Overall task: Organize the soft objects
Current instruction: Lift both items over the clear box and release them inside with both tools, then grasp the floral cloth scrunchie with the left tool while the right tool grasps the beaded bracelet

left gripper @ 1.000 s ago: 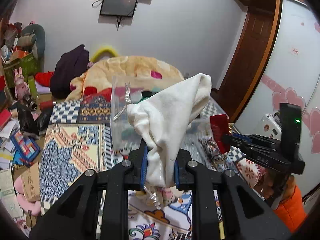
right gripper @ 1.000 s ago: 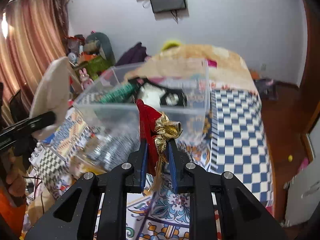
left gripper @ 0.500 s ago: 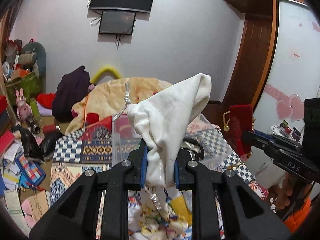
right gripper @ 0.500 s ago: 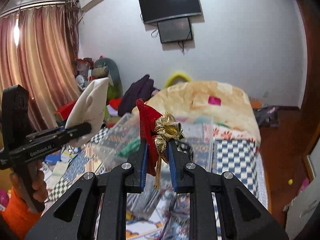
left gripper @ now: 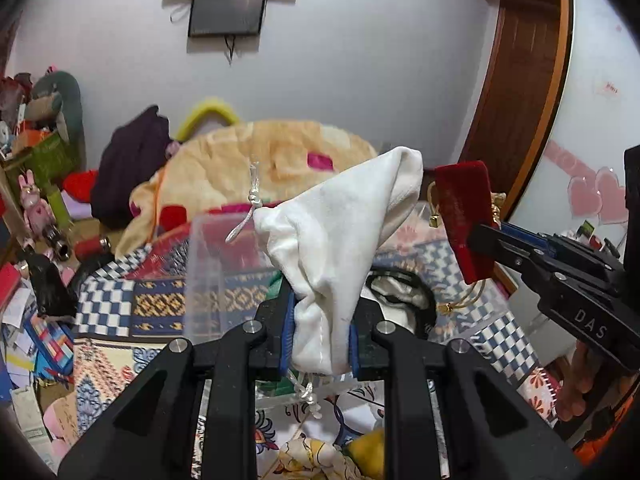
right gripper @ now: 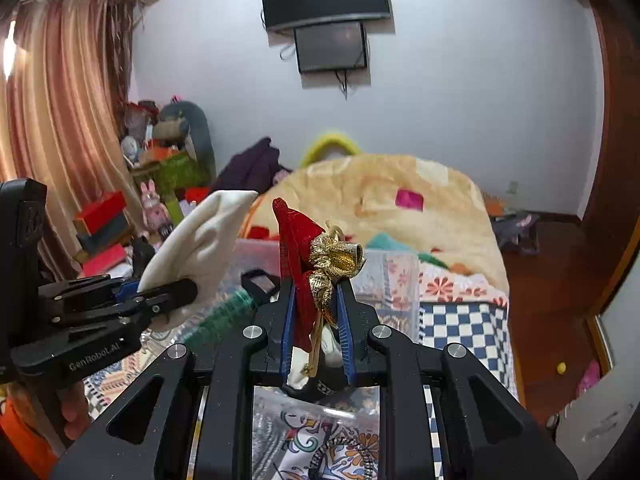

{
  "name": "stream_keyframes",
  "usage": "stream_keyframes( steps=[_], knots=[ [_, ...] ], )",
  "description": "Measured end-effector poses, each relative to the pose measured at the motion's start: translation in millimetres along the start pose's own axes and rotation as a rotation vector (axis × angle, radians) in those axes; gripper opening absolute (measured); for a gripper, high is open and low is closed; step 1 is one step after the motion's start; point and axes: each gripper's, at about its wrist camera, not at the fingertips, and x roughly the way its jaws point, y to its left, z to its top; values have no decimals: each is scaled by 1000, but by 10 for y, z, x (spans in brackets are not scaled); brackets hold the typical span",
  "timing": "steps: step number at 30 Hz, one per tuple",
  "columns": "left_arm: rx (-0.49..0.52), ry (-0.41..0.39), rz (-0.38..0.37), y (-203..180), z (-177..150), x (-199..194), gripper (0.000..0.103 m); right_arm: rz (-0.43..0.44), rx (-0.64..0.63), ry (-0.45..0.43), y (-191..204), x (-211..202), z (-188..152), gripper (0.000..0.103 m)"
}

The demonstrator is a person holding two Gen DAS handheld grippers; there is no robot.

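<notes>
My left gripper (left gripper: 320,336) is shut on a white drawstring pouch (left gripper: 344,248) and holds it up over the bed; the pouch also shows in the right wrist view (right gripper: 196,248). My right gripper (right gripper: 316,328) is shut on a red velvet pouch (right gripper: 296,248) with a gold ribbon (right gripper: 336,260); the red pouch shows at the right of the left wrist view (left gripper: 464,216). A clear plastic bin (left gripper: 208,272) sits on the bed below both grippers, with dark and white soft items inside.
The bed has a patterned quilt (left gripper: 120,304) and a tan blanket (left gripper: 260,160) heaped at its far end. Cluttered boxes and toys (right gripper: 160,176) line the left side. A wooden door (left gripper: 512,100) and a wardrobe stand at the right.
Both grippers, still holding their pouches, have tilted back down a little after rising from the bin. The bin and bed show lower in view again.
</notes>
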Motion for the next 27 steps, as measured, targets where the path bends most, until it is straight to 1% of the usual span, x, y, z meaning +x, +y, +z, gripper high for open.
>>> stream_keyframes(
  steps=[4,7,9,10,12,14,15,16,18,19,21,23,25,27],
  knots=[
    [28,46,21,-36,-48,191,21,-32,-19,68,2,174,-83,18],
    [40,78,18,-63,-75,280,21,-50,-36,111,18,260,-137,18],
    [47,91,29,-85,-89,318,22,-58,-39,135,6,297,-160,20],
    [48,100,34,-88,-94,330,25,-55,-38,147,1,315,-172,22],
    [43,125,26,-78,-101,361,30,-56,-36,165,1,335,-183,23],
    [30,139,10,-55,-111,364,36,-59,-42,175,20,334,-182,28],
    [25,141,4,-42,-112,354,43,-56,-42,178,23,318,-188,35],
    [21,136,3,-36,-116,331,48,-56,-43,177,26,299,-193,40],
    [20,126,8,-23,-110,283,52,-63,-45,171,22,272,-193,47],
    [21,121,5,-22,-106,252,52,-65,-45,164,18,234,-192,51],
    [24,110,-4,-29,-103,165,53,-59,-39,156,-10,203,-180,54],
    [30,92,-9,-35,-91,67,56,-44,-30,145,-29,126,-164,56],
    [44,59,-2,-58,-76,-64,64,-31,-23,128,-38,39,-147,60],
    [51,27,3,-68,-69,-201,69,-37,-29,109,-22,-27,-138,65]
  ],
)
